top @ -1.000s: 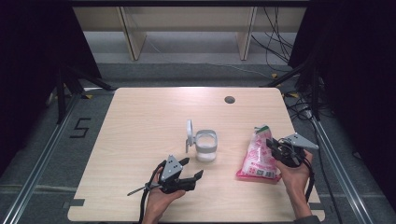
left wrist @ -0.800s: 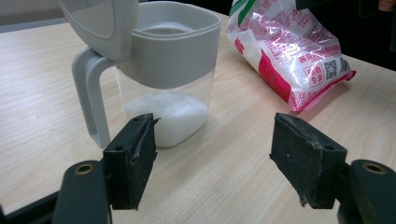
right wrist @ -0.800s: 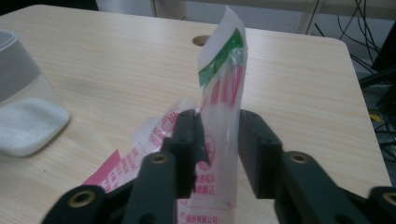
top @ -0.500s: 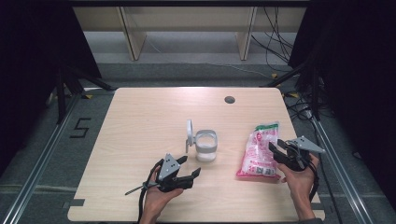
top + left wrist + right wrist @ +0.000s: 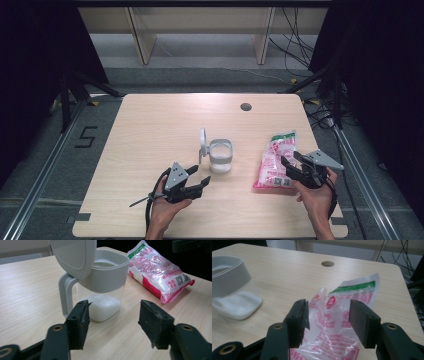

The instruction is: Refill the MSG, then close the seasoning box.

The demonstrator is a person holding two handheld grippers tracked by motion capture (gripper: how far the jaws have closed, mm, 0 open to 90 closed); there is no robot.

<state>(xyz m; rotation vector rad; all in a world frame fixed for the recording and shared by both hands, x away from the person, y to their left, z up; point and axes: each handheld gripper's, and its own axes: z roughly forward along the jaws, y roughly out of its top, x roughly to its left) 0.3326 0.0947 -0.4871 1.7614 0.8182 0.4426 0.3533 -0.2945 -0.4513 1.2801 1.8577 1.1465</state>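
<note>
Approach step: both claws, left claw [image 5: 199,181] and right claw [image 5: 290,161], are held wide open and empty. Bag [image 5: 276,159] lies beneath the right claw; container [image 5: 220,155] stands ahead of the left. Closure on each is judged next.

The left gripper [image 5: 196,184] sat low near the table's near edge, held from below in the person's left hand [image 5: 165,210], its 2 jaws spread wide. The right gripper [image 5: 291,163] pointed up-left from the right hand [image 5: 315,197], jaws likewise apart, gripping nothing.
</note>
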